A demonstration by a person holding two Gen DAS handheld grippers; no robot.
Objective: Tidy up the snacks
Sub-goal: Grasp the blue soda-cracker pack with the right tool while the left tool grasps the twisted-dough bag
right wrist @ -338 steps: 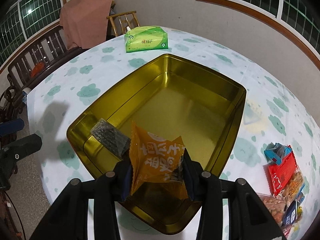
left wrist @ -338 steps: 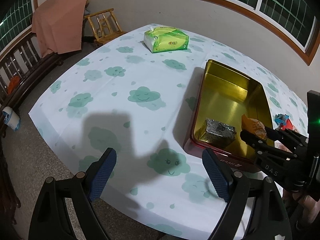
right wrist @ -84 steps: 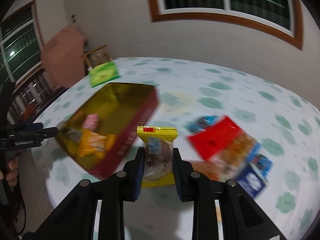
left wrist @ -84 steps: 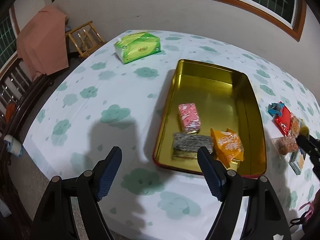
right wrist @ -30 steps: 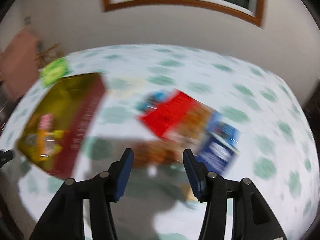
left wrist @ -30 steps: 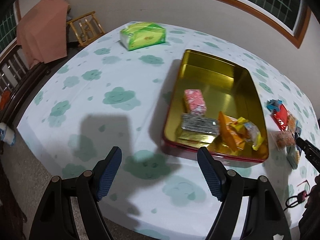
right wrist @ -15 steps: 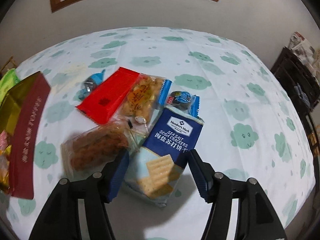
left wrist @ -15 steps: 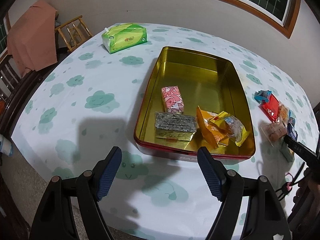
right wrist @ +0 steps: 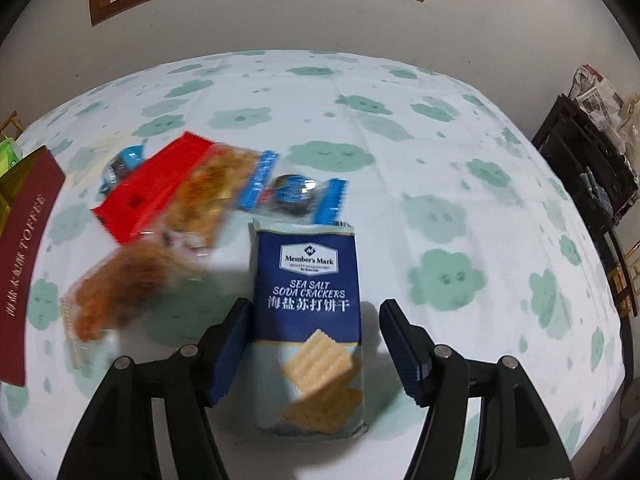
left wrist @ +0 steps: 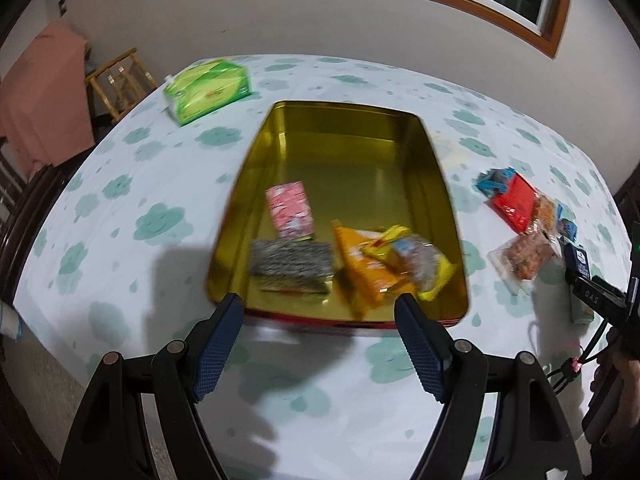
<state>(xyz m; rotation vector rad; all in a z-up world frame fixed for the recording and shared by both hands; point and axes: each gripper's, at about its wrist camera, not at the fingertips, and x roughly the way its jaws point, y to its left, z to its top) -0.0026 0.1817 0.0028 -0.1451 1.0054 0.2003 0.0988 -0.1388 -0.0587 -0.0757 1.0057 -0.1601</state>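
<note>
A gold tin (left wrist: 348, 124) with red outer walls holds a pink packet (left wrist: 290, 209), a silver-grey packet (left wrist: 291, 264), an orange packet (left wrist: 368, 268) and a yellow-wrapped cake (left wrist: 416, 262). My left gripper (left wrist: 320, 336) is open and empty above the tin's near edge. My right gripper (right wrist: 316, 344) is open, its fingers on either side of a blue soda cracker pack (right wrist: 308, 304) lying on the table. More snacks lie beyond the pack: a red packet (right wrist: 154, 192), a clear bag of brown snacks (right wrist: 132, 280) and a small blue wrapper (right wrist: 296, 196).
A green tissue pack (left wrist: 208, 90) lies at the table's far left. A wooden chair (left wrist: 120, 80) and a cloth-draped bench stand beyond the table. The tin's red wall (right wrist: 24, 264) shows at the left of the right wrist view. A dark shelf (right wrist: 588, 168) stands at the right.
My right gripper has moved in so that the cracker pack lies between its open fingers. My left gripper has drifted closer to the tin's near edge.
</note>
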